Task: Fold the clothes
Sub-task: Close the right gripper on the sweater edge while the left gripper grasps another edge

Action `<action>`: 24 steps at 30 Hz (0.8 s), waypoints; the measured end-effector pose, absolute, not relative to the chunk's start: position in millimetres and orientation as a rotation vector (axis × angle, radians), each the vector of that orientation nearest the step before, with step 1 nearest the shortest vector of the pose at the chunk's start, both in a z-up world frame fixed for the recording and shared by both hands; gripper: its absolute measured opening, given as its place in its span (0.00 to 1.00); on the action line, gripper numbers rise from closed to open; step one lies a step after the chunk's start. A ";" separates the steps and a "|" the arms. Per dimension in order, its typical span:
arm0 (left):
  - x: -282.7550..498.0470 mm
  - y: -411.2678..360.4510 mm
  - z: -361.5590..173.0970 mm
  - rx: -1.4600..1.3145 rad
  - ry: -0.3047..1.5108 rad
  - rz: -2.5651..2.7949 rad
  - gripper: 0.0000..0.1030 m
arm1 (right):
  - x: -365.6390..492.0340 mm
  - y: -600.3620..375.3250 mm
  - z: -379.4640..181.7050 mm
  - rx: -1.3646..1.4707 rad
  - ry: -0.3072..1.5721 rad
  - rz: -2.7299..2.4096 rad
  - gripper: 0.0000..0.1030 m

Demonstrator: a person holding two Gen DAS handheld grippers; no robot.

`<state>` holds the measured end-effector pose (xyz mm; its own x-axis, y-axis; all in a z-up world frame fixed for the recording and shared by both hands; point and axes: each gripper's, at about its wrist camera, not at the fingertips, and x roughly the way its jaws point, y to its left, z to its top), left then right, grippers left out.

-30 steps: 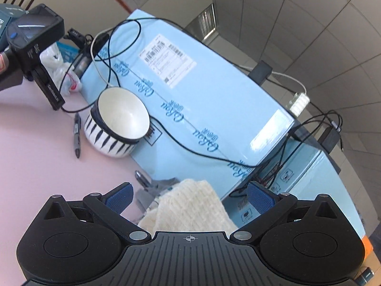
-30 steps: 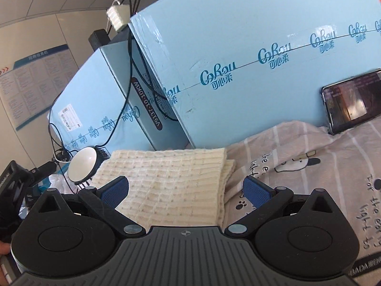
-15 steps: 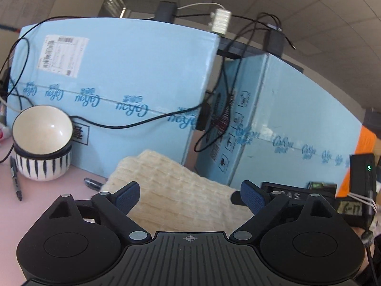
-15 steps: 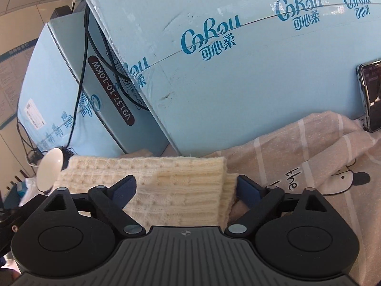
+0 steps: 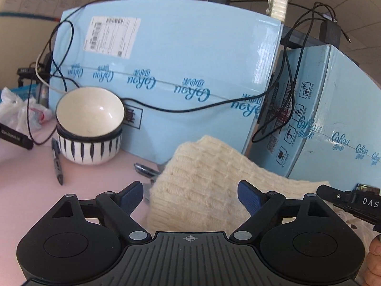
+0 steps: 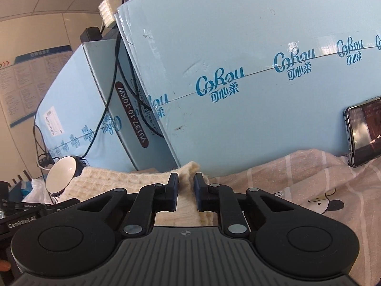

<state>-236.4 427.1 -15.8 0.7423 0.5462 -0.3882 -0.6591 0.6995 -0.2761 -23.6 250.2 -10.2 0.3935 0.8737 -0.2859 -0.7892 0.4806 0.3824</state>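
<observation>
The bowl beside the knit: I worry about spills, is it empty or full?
Empty: the bowl stands upright on the table, and its white inside shows bare in the left wrist view.

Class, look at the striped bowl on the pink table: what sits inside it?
A second bowl, white inside with a dark rim, is nested in the striped bowl. It looks empty. The striped bowl's own inside is covered, so anything beneath cannot be seen.

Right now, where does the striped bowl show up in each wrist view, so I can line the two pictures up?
Left wrist: the striped bowl stands left of centre on the pink table, in front of the blue carton.
Right wrist: it is small at the far left edge, beyond the cream knit.
Shared landmark: the cream knit, lower centre in the left view.
</observation>
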 end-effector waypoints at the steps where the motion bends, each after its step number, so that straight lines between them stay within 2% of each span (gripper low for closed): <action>1: -236.9 427.0 -16.3 -0.422 0.283 0.665 0.86 | -23.4 247.7 -9.3 0.201 0.485 1.075 0.13; 5: -242.3 418.2 -13.1 -0.406 0.226 0.595 0.85 | -21.3 248.3 -9.1 0.196 0.507 1.105 0.13; 7: -246.5 414.3 -8.9 -0.413 0.173 0.516 0.85 | -18.5 252.4 -9.8 0.186 0.532 1.101 0.16; 8: -248.7 412.3 -6.8 -0.418 0.146 0.473 0.85 | -15.0 257.1 -10.8 0.186 0.567 1.103 0.22; 9: -249.8 410.6 -4.6 -0.422 0.127 0.420 0.85 | -11.2 262.9 -12.8 0.192 0.607 1.112 0.34; 11: -247.8 407.4 -1.5 -0.416 0.120 0.340 0.86 | -4.6 267.2 -15.9 0.201 0.673 1.135 0.50; 12: -243.6 405.7 -1.2 -0.400 0.139 0.332 0.86 | -3.3 270.3 -17.4 0.196 0.690 1.143 0.55; 13: -238.2 404.7 -2.5 -0.381 0.176 0.359 0.86 | -3.5 273.6 -18.9 0.182 0.693 1.140 0.56; 14: -234.1 404.9 -5.3 -0.364 0.208 0.401 0.86 | -3.9 276.8 -20.3 0.169 0.696 1.135 0.55; 15: -231.0 405.6 -8.4 -0.348 0.232 0.440 0.85 | -6.1 278.9 -21.4 0.157 0.689 1.116 0.44; 17: -230.9 405.6 -8.2 -0.317 0.241 0.488 0.60 | -12.7 276.9 -19.3 0.143 0.652 1.096 0.26; 18: -232.0 405.4 -6.0 -0.305 0.233 0.502 0.39 | -16.4 275.0 -17.1 0.135 0.628 1.090 0.17; 19: -234.2 406.0 -3.4 -0.299 0.218 0.512 0.22 | -18.6 270.8 -12.8 0.141 0.607 1.098 0.16; 20: -237.5 406.6 -1.3 -0.301 0.196 0.512 0.19 | -20.7 266.4 -8.2 0.148 0.586 1.107 0.15; 24: -254.5 395.7 11.5 -0.279 0.058 0.470 0.18 | -32.8 233.5 21.0 0.246 0.500 1.177 0.13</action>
